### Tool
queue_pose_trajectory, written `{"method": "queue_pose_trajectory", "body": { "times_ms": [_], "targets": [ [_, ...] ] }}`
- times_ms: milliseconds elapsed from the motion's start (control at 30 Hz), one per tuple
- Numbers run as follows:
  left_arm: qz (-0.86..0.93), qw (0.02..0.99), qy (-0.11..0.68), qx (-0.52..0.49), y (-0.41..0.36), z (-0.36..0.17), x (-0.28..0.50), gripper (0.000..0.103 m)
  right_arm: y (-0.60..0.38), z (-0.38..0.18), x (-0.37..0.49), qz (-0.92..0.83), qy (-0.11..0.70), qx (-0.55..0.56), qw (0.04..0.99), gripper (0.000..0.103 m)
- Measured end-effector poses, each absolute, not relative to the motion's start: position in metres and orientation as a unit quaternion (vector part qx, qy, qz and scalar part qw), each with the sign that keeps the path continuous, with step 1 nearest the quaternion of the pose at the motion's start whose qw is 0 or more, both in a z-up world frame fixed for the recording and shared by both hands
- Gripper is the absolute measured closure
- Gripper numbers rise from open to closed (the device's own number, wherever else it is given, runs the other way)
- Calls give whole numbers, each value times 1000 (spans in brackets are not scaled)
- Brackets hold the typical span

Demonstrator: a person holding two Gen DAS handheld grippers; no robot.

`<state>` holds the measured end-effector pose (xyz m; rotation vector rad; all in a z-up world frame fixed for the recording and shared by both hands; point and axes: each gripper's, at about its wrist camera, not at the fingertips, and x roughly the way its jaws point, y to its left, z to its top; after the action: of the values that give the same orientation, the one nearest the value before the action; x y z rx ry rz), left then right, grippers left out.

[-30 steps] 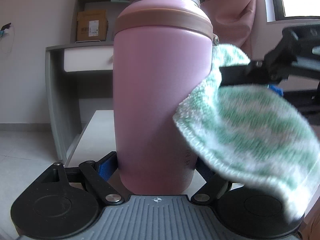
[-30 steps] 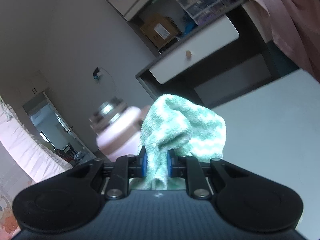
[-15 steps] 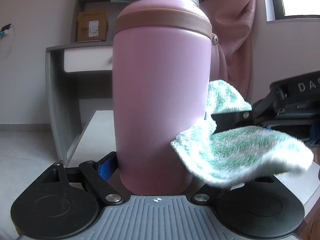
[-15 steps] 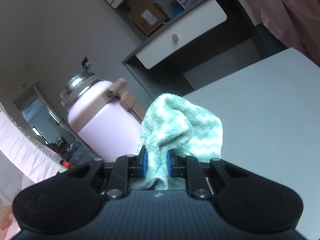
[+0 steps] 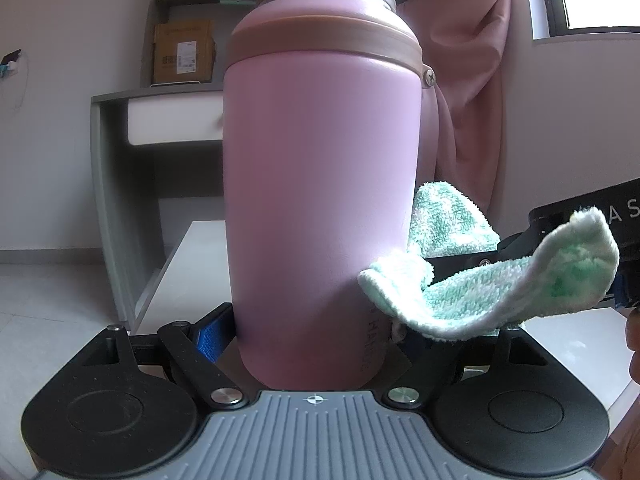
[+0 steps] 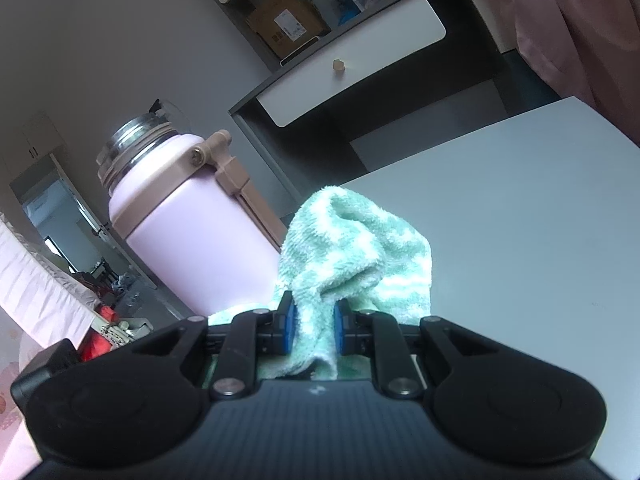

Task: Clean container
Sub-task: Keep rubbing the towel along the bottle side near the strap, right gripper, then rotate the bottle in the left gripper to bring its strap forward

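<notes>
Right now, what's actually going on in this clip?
A person is wiping down a pink metal bottle with handheld tools. The left claw is shut on the bottle's lower body and holds it upright above a white table. The right claw is shut on a green-and-white terry cloth. In the left wrist view the cloth sits low against the bottle's right side. The bottle's steel threaded mouth has no lid on it.

Bottle [image 5: 320,184] matte pink, tan-brown collar, steel neck. Cloth [image 6: 356,248] beside the bottle: mint green, white wavy stripes. Finger pads [image 6: 289,328] blue.
</notes>
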<state>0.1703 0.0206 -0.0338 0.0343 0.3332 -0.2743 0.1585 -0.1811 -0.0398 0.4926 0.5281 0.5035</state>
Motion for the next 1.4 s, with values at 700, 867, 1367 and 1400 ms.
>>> {"method": "queue_pose_trajectory", "body": {
  "times_ms": [700, 867, 1367, 1400],
  "targets": [
    [-139, 976, 168, 9, 23, -34, 169, 20, -215, -25, 130, 204, 192, 284, 917, 86],
    [-137, 976, 169, 10, 22, -33, 171, 20, -236, -29, 117, 182, 180, 293, 921, 86],
    [-6, 997, 75, -7, -6, -5, 141, 0, -254, -45, 106, 191, 188, 307, 913, 86],
    [6, 998, 66, -4, -10, -2, 139, 0, -255, -45, 105, 191, 187, 309, 913, 86]
  ]
}}
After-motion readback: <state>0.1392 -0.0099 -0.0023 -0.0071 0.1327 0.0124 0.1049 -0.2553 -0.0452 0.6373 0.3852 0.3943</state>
